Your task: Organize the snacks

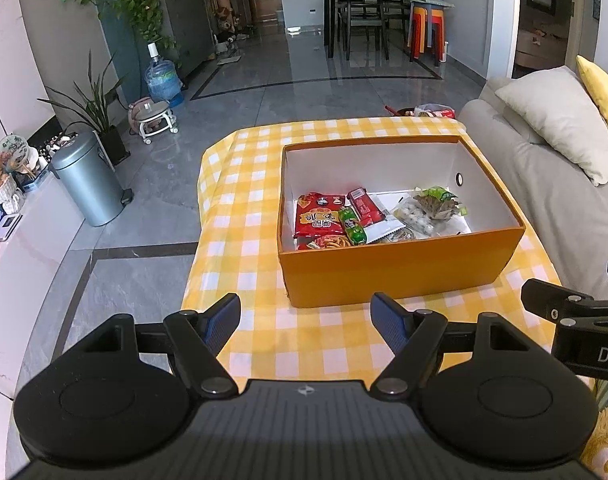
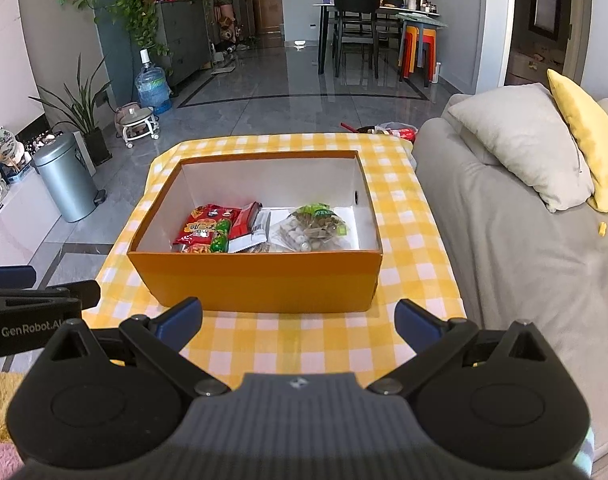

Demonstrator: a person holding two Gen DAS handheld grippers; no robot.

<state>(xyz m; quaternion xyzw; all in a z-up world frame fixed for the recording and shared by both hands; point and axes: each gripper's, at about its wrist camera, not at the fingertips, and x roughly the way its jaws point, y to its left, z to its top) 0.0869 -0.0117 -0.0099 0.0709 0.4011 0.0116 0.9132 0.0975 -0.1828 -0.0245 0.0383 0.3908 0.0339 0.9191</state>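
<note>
Currently both grippers hover over the near edge of the worktop [image 1: 240,216], which is covered in a yellow-and-white checked cloth. Left gripper [image 1: 306,322]: fingers spread wide apart, nothing between them. Right gripper [image 2: 298,320]: fingers likewise apart and empty.

The open orange cardboard box with white interior [image 2: 256,280] stands on the worktop just beyond both sets of fingers, near wall facing them. All visible snacks lie inside it, on the floor of the near half:
- red crinkly foil snack bag [image 2: 202,228], left side
- small green tube-shaped packet [image 2: 220,238], lying against the red bag's right edge
- red-and-white flat wrapper [image 2: 246,224], centre, partly overlapping its neighbours
- clear plastic bag of pale round pieces with a green label [image 2: 314,228], right side

No loose snacks are visible on the cloth around the box. Some packaging shows past the far edge of the worktop; contents cannot be told.

Handling judgement: the packets look light, soft and slippery-skinned; the foil bag would crush if squeezed mid-body, so a pinch on a sealed end seam seems best. The clear bag looks floppy, contents likely to shift; take it at the top. The box itself looks stiff, light and likely to slide on the cloth.

The snacks sit forward of and below the fingers, behind the near box wall, so any reach must go over the rim.
</note>
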